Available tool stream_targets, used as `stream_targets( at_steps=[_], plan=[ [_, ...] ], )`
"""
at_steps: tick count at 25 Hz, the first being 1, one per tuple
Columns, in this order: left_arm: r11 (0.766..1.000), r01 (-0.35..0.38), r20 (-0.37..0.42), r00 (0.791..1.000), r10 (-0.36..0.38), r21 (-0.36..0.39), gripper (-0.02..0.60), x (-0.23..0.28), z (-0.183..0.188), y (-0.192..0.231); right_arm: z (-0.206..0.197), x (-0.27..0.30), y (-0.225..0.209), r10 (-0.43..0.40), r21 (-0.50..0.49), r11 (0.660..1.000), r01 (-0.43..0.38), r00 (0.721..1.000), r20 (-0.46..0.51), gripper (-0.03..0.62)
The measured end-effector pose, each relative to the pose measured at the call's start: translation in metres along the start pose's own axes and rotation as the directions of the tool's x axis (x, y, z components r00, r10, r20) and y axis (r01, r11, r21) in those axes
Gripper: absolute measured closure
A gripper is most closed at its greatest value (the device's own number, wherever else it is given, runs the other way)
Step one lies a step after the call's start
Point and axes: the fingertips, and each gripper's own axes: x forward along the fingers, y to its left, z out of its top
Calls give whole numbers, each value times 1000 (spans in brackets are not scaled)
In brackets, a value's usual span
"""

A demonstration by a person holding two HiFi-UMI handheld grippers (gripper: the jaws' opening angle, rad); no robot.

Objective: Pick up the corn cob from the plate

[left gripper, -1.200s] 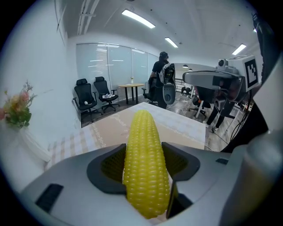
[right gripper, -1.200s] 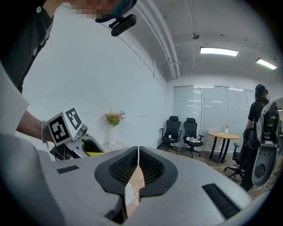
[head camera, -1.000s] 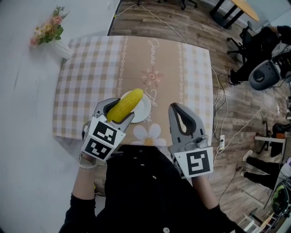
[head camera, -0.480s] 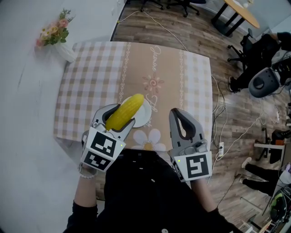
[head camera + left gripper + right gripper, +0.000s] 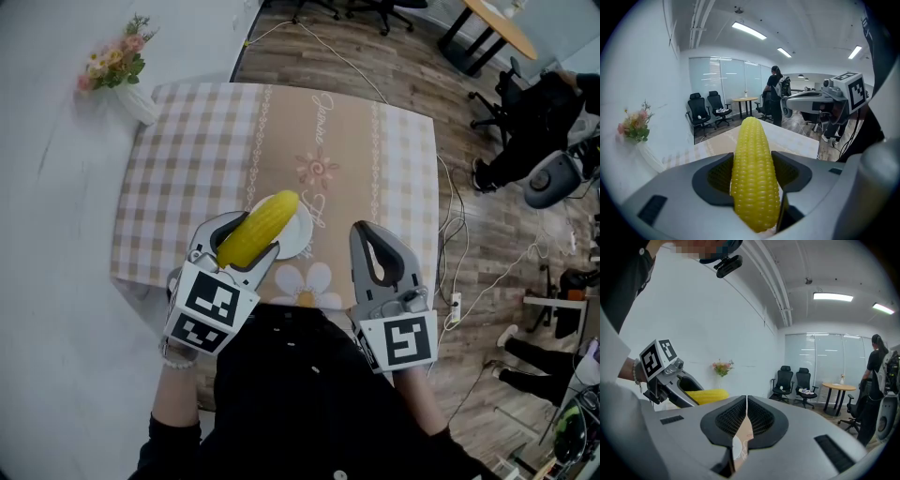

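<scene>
A vase of flowers [image 5: 131, 94] stands by the counter's [image 5: 187, 169] far left corner, against the white wall. The counter wears a checked cloth with a beige flowered strip down its middle.

Over the near edge, left of centre, the left gripper [image 5: 246, 239] has its jaws clamped on the corn [image 5: 262, 225]. The left gripper view shows the jaws pressed against both sides of the cob [image 5: 752, 154], gripping its lower half. The upper half sticks out past them and points away from the person. In the head view the cob's far tip lies over the white plate [image 5: 300, 234], which sits near the middle of the near edge. The cob looks raised off the plate. The marker cube on this gripper faces up, and a hand with a bead bracelet holds it.

To the right, also over the near edge, the right gripper [image 5: 380, 258] hangs beside the plate. Its jaws are closed on each other with nothing between them. The right gripper view shows only a thin seam between the ribbed pads [image 5: 761, 416]. That view also catches the left gripper [image 5: 670, 380] and the yellow cob [image 5: 708, 395] at its left.

Right of the counter, cables trail across the wooden floor [image 5: 487, 244].
</scene>
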Motion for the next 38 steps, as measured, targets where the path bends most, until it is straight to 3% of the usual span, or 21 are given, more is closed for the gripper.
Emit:
stream_targets(
  at_steps=[12,21,38],
  plan=[
    [1000,-1,9,1000,1,8,321,1,6,1,10,2,-1,0,-25,1000,1,999,51,549],
    [1000,-4,18,1000,4,16,321,0,11,4,1,2,-4,-20,-27,999,19,1000,-13,549],
    [999,-15,30,999,14,32,321,-2,17,7,9,6,-4,-22,-29,999,23,1000,23,549]
  ],
)
